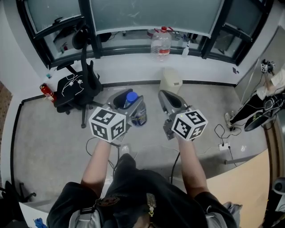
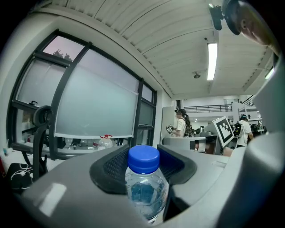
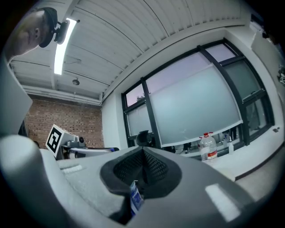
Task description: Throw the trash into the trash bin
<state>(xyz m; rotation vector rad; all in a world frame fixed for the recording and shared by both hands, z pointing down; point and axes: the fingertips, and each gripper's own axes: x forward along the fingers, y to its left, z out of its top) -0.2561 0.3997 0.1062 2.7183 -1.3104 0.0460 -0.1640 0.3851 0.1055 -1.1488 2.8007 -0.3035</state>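
My left tongs (image 1: 129, 99) clenched on blue-capped water bottle (image 2: 145, 186). My right tongs (image 3: 143, 153) pinching small blue-white scrap (image 3: 136, 199). Beige bin (image 1: 171, 80) far, by wall.

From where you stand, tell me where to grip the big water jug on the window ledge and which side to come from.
Take the jug by its narrow neck, just under the red cap, coming in level from the room side. It stands upright in front of the window, so the back is closed off, and its round body looks too wide for the jaws.
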